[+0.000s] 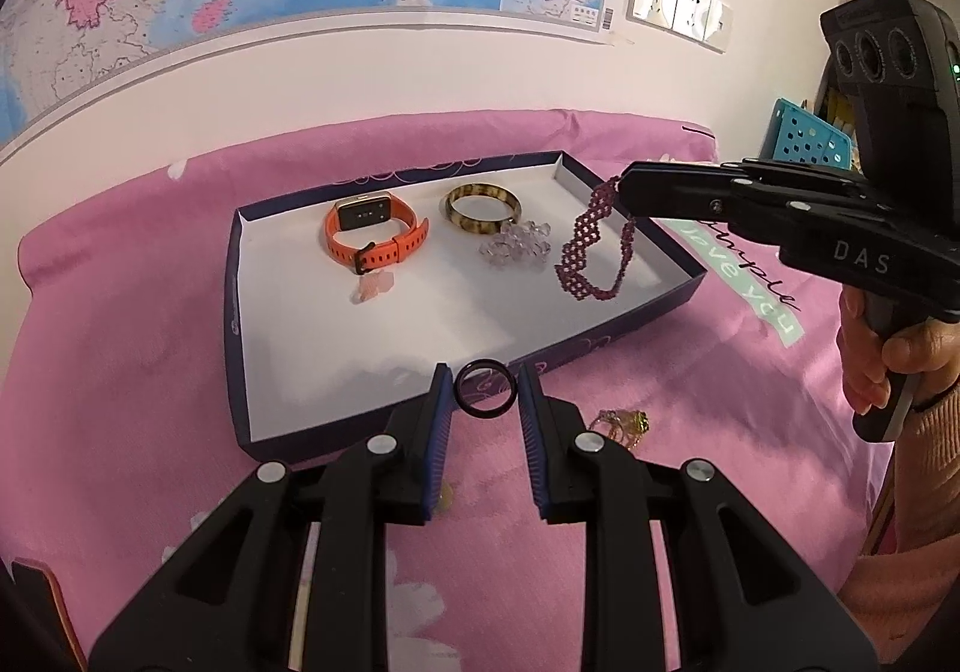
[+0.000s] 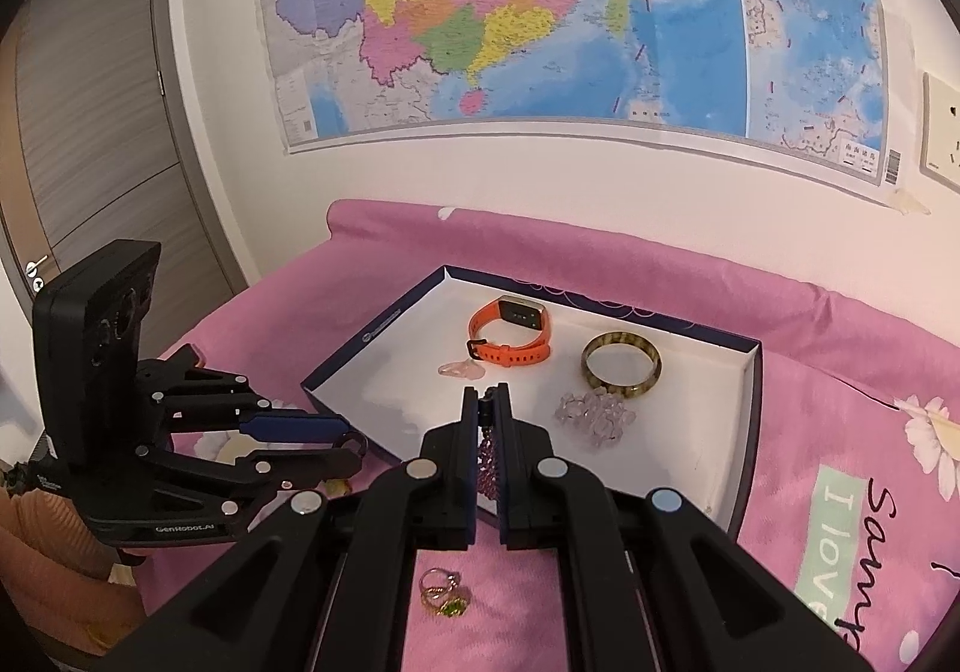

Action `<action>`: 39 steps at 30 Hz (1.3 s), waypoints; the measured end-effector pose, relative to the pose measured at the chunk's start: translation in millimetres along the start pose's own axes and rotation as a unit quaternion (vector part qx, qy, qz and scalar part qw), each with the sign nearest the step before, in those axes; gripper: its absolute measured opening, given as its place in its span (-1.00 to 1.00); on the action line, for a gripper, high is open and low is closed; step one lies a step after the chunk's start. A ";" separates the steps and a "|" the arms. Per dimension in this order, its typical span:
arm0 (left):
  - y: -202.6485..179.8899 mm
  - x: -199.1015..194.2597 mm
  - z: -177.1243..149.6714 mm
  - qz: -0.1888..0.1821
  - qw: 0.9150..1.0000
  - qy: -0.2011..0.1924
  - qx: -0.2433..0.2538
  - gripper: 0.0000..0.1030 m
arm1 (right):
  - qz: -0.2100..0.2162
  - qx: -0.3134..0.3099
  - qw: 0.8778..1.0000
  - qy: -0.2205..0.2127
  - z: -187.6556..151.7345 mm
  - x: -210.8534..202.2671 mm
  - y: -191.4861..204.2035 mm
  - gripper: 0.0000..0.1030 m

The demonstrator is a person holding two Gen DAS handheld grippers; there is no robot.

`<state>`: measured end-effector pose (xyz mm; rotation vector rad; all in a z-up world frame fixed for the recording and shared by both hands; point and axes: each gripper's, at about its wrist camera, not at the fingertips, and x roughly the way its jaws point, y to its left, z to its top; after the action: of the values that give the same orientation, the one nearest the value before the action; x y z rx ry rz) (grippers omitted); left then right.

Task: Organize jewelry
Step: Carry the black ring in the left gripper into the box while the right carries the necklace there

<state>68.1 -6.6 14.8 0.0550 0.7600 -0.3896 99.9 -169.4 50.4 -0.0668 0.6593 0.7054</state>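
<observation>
A home bedroom.
A bed with a pink flowered sheet (image 2: pixel 630 264), a wall map (image 2: pixel 540 12), a wooden door (image 2: pixel 90 102) and wall sockets (image 1: pixel 681 6).

Wall ahead of me: large coloured map (image 2: pixel 540 12), lower edge taped to the white wall. Right of it, a row of white wall sockets (image 1: pixel 681 6). Far left in my right wrist view, a grey-brown door (image 2: pixel 102 132) with a metal handle. A pink floral sheet (image 1: pixel 150 282) with printed lettering covers the bed. A perforated blue basket (image 1: pixel 807 135) stands at the right.
</observation>
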 end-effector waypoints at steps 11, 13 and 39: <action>6.3 7.8 11.1 -0.002 1.000 0.001 -0.010 -0.56 | -0.003 0.005 1.000 0.010 6.5 18.9 -8.8 -0.94; 7.5 9.4 13.0 -0.002 1.000 0.001 -0.011 -0.56 | -0.003 0.006 1.000 0.011 7.7 22.2 -10.2 -0.94; 18.2 33.8 25.8 0.020 1.000 0.018 -0.012 -0.56 | -0.004 0.023 1.000 0.021 16.6 46.5 -22.8 -0.94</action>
<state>114.0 -5.5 8.9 0.0545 0.7975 -0.3419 149.5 -155.5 32.9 -0.0414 0.7152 0.6826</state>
